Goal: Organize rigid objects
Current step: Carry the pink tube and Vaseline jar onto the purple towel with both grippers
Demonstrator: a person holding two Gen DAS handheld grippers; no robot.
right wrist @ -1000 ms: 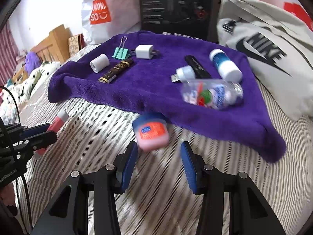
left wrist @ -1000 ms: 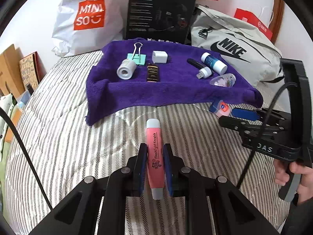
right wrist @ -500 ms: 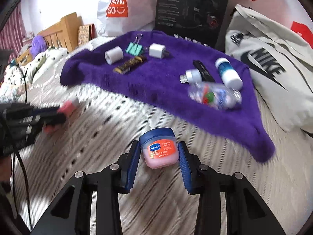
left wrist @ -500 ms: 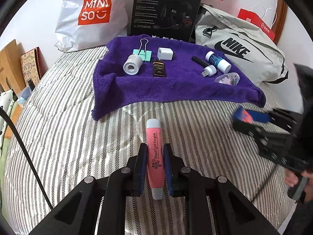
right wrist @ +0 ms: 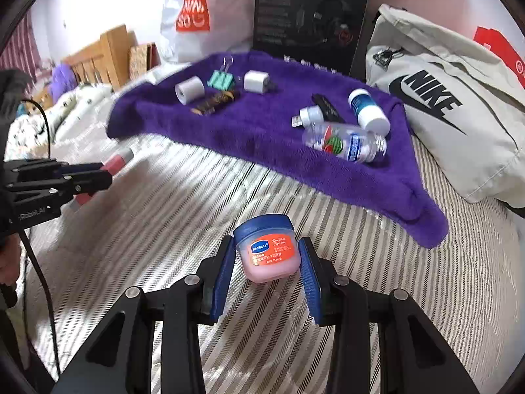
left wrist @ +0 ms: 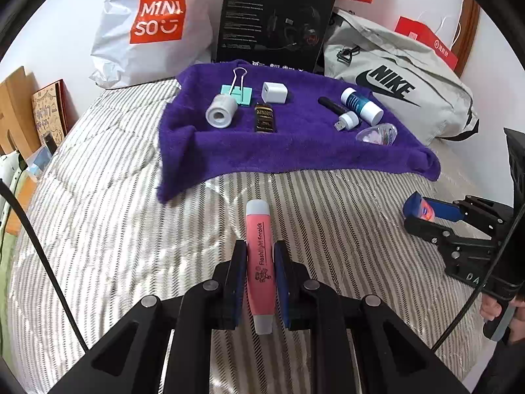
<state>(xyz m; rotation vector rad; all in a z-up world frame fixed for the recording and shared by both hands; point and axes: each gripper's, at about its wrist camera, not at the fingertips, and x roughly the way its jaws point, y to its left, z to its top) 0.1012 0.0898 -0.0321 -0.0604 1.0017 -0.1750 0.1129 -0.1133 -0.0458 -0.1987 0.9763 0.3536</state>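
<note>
My left gripper [left wrist: 260, 244] is shut on a pink stick with grey ends [left wrist: 259, 226], held just above the striped bedcover in front of the purple towel [left wrist: 295, 154]. My right gripper [right wrist: 266, 241] is shut on a small pink jar with a blue lid [right wrist: 267, 256], low over the bedcover near the towel's [right wrist: 256, 134] front right corner. Each gripper shows in the other's view: the right gripper [left wrist: 423, 210] at the right, the left gripper [right wrist: 101, 170] at the left. On the towel lie a white roll [left wrist: 220, 111], a teal binder clip [left wrist: 238, 93], a white charger [left wrist: 275, 92], a dark bar [left wrist: 264, 116], a blue-and-white bottle [left wrist: 361, 105] and a clear bottle [right wrist: 344, 142].
A white Miniso bag [left wrist: 154, 29], a black headset box [left wrist: 275, 19] and a grey Nike bag [left wrist: 393, 92] stand behind and to the right of the towel. Wooden furniture and boxes [left wrist: 19, 108] sit off the bed's left edge. A person's hand [left wrist: 495, 308] holds the right gripper.
My right gripper closed on the jar and drew back from the towel with it. The left gripper kept its hold on the pink stick and also pulled back a little.
</note>
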